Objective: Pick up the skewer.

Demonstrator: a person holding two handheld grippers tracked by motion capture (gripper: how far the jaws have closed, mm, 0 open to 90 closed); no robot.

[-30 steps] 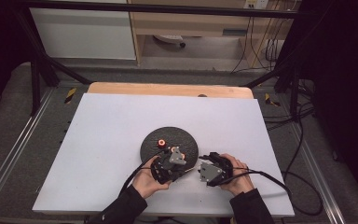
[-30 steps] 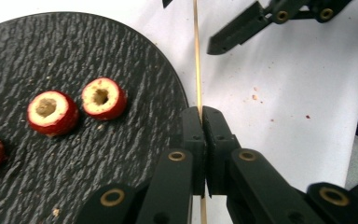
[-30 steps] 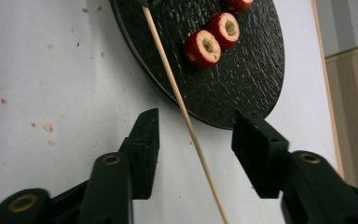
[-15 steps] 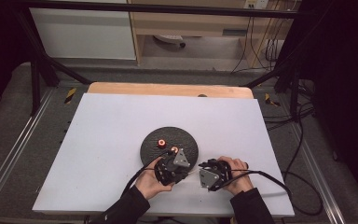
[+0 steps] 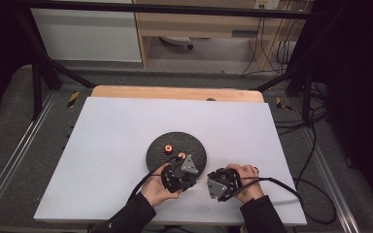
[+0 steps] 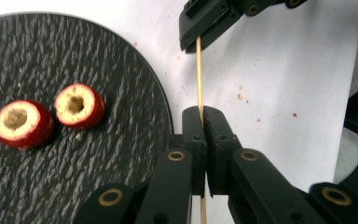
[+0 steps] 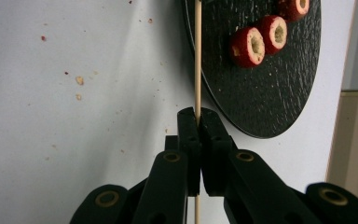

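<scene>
A thin wooden skewer runs between my two grippers, just off the near right rim of a round black slate plate. My left gripper is shut on one stretch of the skewer. My right gripper is shut on the skewer further along, and shows as the black jaws at the top of the left gripper view. Two red cored fruit pieces lie on the plate. In the high view the left gripper overlaps the plate's near edge, with the right gripper beside it.
The white table top spreads wide to the left and behind the plate. Small crumbs dot the surface near the skewer. A third red piece is cut off by the right gripper view's top edge. Cables trail toward the table's near edge.
Both hands have shifted only slightly. The left gripper has edged a little to the right at the plate's rim, and the right gripper has drawn a bit toward the table's near edge.
</scene>
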